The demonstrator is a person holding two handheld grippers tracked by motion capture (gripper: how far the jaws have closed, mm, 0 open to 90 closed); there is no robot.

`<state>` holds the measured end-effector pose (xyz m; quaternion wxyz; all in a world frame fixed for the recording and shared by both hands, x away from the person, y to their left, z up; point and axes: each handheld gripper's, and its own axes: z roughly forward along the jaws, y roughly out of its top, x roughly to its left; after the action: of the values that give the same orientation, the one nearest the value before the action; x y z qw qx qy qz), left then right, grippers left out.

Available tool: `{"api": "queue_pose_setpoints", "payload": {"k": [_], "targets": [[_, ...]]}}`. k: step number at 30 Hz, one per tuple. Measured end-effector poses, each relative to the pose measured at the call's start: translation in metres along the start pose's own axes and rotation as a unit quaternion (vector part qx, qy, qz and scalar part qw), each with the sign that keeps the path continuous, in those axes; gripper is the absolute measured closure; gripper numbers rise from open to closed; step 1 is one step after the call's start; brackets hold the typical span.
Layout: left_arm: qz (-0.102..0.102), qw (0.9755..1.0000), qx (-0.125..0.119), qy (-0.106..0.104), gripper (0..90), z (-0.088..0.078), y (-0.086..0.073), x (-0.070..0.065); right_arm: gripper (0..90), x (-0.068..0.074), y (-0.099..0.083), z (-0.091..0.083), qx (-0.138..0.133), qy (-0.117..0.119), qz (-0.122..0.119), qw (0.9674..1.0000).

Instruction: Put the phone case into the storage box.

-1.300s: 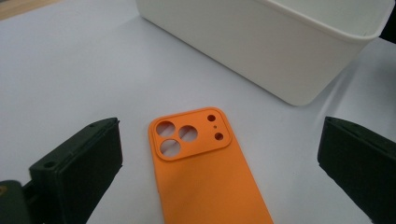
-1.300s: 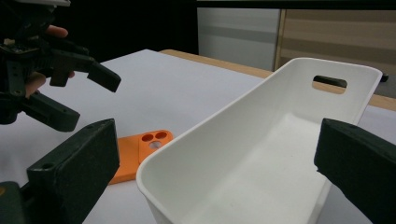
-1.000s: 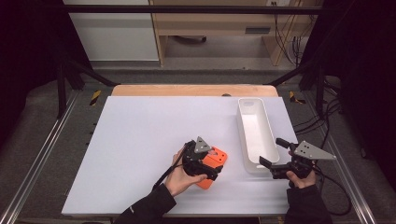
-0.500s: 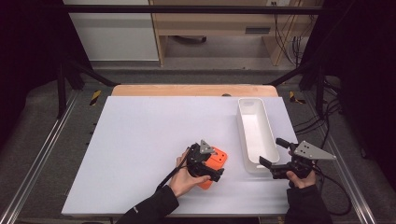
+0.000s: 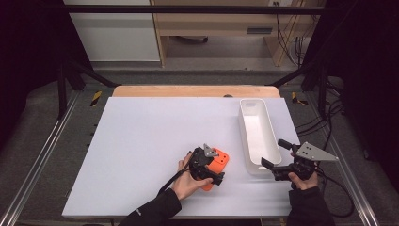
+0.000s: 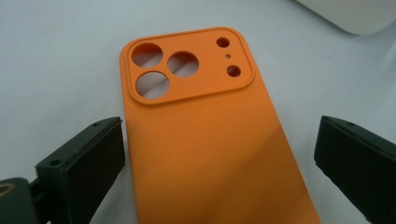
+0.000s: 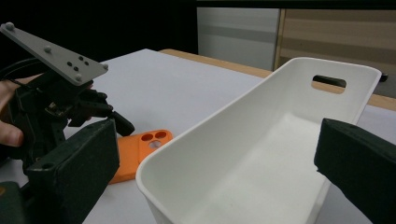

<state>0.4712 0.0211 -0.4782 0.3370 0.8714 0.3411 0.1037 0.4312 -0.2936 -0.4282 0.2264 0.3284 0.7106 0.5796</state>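
An orange phone case [image 6: 210, 140] lies back-up on the white table, camera cut-outs at its far end. My left gripper [image 6: 221, 136] hangs low over it, open, one jaw on each long side and neither touching it. From above, the left gripper [image 5: 212, 165] covers much of the case [image 5: 219, 158]. A long white bin [image 5: 258, 134] stands empty to the right. My right gripper [image 5: 275, 154] is open at the bin's near end, holding nothing. In the right gripper view the bin's rim [image 7: 224, 112] sits between the open jaws of that gripper [image 7: 219, 140].
The white table top [image 5: 141, 141] is bare to the left and the back. Its wooden strip [image 5: 188, 91] runs along the far edge. Metal rails and cables [image 5: 339, 141] lie past the right side. The left gripper's grey plate [image 7: 56, 56] is near the bin.
My left gripper has shifted slightly right and nearer, settling lower over the orange case. The right gripper and the bin have stayed put.
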Motion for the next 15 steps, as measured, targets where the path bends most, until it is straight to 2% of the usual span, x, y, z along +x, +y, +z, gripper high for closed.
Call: {"api": "queue_pose_setpoints", "payload": {"k": [15], "targets": [[-0.001, 0.9996, 0.002, 0.026, 10.0, 0.0026, -0.0015, -0.0027, 0.4, 0.0000, -0.0002, 0.0008, 0.002, 0.001, -0.002, 1.0000]]}}
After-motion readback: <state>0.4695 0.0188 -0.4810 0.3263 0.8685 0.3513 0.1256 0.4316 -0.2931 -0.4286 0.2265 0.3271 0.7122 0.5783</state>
